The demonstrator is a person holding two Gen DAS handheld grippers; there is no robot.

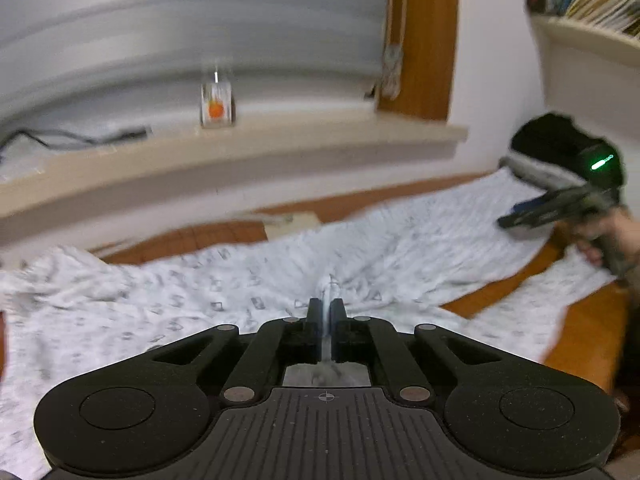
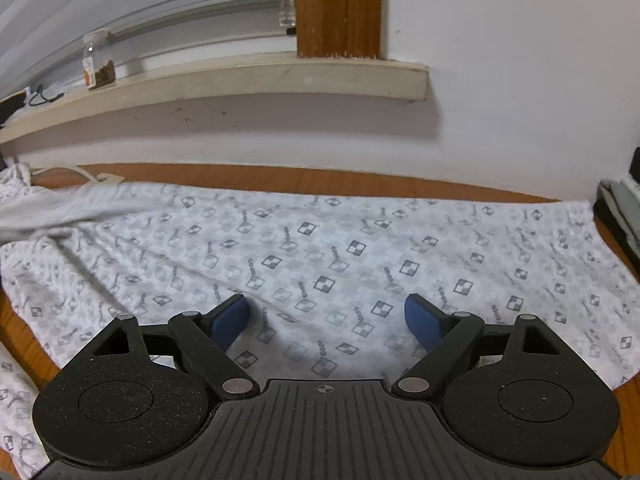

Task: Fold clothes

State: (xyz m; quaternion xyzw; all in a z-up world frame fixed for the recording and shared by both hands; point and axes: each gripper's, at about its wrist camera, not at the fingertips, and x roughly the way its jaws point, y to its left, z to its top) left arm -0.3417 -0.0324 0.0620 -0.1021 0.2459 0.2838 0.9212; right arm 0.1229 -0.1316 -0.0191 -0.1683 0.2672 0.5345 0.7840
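Left wrist view: left tool [image 1: 326, 308] is clenched on a pinch of the cloth [image 1: 200, 292]. Right tool [image 2: 326, 316] is spread wide above the cloth [image 2: 320, 248] on the table [image 2: 280, 174].

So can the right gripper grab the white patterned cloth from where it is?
Probably yes. The right gripper is open just above the white patterned cloth, and nothing lies between them. The cloth is flat there, so pinching up a fold may need a push down.

Patterned garment [image 2: 320, 256] on wooden table [image 2: 280, 174]
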